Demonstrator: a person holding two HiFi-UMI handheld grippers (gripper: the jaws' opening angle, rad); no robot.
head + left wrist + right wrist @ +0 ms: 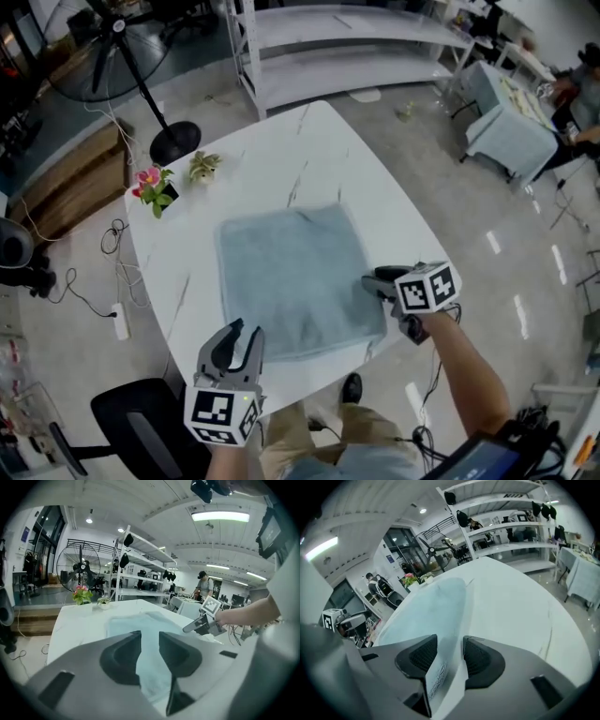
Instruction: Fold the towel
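A light blue towel (295, 277) lies spread flat on the white marble-look table (281, 141). My right gripper (372, 282) sits at the towel's near right edge. In the right gripper view the towel's edge (440, 667), with a printed label, lies between the jaws of the right gripper (450, 649), and the pads stand apart from it. My left gripper (246, 330) hovers above the table's near edge, just short of the towel's near left corner. It is open, and the towel (140, 625) shows through the empty gap of the left gripper (150, 641).
A pink potted flower (153, 186) and a small plant (203, 166) stand at the table's far left corner. On the floor are a fan stand (175, 141), white shelving (347, 47), a black chair (141, 422) and a cloth-covered table (511, 122).
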